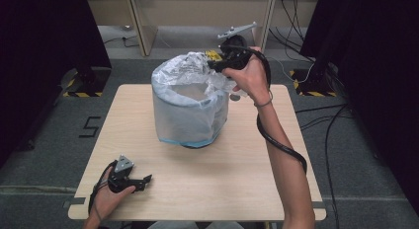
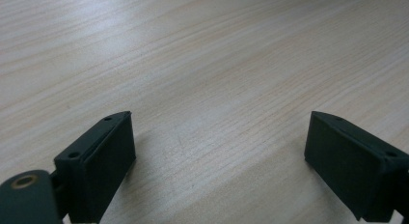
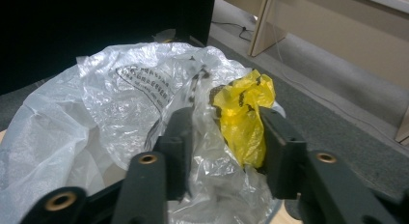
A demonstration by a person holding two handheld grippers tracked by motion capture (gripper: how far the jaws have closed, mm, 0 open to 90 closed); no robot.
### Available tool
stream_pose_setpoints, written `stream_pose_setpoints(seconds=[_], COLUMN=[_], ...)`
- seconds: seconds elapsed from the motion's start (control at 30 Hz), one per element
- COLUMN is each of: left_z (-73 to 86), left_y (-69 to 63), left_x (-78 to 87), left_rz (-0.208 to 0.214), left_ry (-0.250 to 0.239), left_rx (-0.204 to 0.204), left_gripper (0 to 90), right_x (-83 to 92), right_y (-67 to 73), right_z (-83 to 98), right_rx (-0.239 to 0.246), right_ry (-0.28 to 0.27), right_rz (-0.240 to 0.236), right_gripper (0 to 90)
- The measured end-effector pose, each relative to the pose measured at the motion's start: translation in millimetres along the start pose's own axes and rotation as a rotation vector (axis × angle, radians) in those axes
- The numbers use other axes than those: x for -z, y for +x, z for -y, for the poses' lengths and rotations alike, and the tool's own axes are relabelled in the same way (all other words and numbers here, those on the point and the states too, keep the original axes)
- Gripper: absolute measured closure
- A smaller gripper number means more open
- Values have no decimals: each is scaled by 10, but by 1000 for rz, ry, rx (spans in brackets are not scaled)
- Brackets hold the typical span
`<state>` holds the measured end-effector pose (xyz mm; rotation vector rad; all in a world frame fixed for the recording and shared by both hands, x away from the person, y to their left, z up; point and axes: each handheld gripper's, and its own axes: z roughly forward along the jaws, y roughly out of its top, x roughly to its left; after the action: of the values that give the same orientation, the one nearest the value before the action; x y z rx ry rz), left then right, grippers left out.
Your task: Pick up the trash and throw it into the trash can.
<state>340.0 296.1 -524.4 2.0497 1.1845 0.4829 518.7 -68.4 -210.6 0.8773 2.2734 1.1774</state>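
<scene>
A round bin (image 1: 190, 125) lined with a clear plastic bag (image 1: 185, 73) stands at the middle back of the wooden table (image 1: 222, 174). My right gripper (image 1: 213, 65) hangs over the bin's far right rim. In the right gripper view its jaws (image 3: 224, 132) stand a little apart, with bunched clear bag plastic (image 3: 120, 93) and a yellow plastic strip (image 3: 246, 113) loosely between them. My left gripper (image 1: 147, 181) rests low over the table's front left corner. Its jaws (image 2: 219, 147) are wide open over bare wood (image 2: 217, 55).
Beyond the table's far edge are grey carpet, the wooden legs of a desk (image 1: 141, 26) and black cables (image 1: 336, 115) trailing on the floor at the right. Dark curtains (image 1: 44, 31) stand on both sides. The right gripper's cable (image 1: 276, 140) runs along the forearm.
</scene>
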Motion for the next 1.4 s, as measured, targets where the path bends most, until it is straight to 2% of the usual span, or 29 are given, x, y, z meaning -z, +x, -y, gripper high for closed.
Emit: stream_pose_setpoints(seconds=[0.17,0.3,0.4,0.5,0.67,0.8,0.97,1.13,1.27,1.3,1.37,1.4], left_z=[0,0,-1,0,0,-1,0,0,0,0,0,0], left_y=[0,1,1,1,1,1,0,0,-1,0,2,1], left_x=[0,0,0,0,-1,0,0,0,0,0,0,0], left_rz=[0,0,0,-1,-1,-1,-1,-1,0,0,0,0], left_ry=[0,0,0,0,0,0,1,0,0,0,0,0], left_rx=[0,-2,-2,-2,-2,-2,-1,-1,1,0,-2,-2], left_gripper=[98,98,98,98,98,98,98,98,98,98,98,98], right_x=[-5,40,40,1,-49,-109,-225,-335,-316,-249,-208,-115], right_y=[1,-12,-7,17,21,38,113,162,168,149,136,117], right_z=[7,6,14,33,39,35,25,10,-19,-44,-51,-55], right_rx=[-21,-12,-5,33,58,60,93,98,83,75,71,64], right_ry=[-22,-29,-18,8,31,52,91,109,80,49,39,26], right_rz=[-8,-6,-1,9,32,43,49,29,20,16,17,22], right_gripper=[495,524,560,628,671,671,664,616,566,548,540,524])
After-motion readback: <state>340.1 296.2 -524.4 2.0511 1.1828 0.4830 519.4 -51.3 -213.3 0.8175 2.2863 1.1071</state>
